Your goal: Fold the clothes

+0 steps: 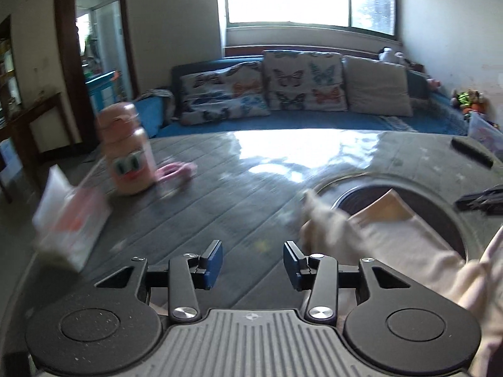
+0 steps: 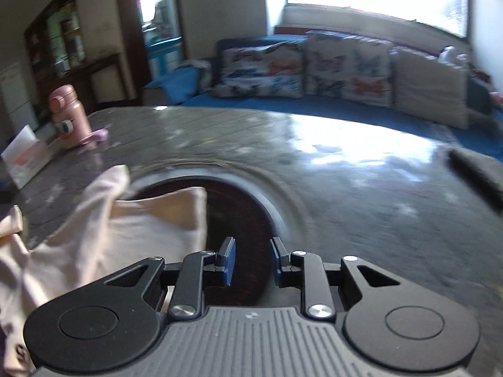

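Note:
A cream-coloured garment lies crumpled on the grey table, partly over a dark round recess. It shows in the right wrist view at the left. My left gripper is open and empty, just left of the garment. My right gripper is open and empty, over the recess and just right of the garment's edge.
A pink bottle stands at the table's far left, with a pink item beside it and a white box nearer. A black handle lies at the far right. A blue sofa with cushions is behind the table.

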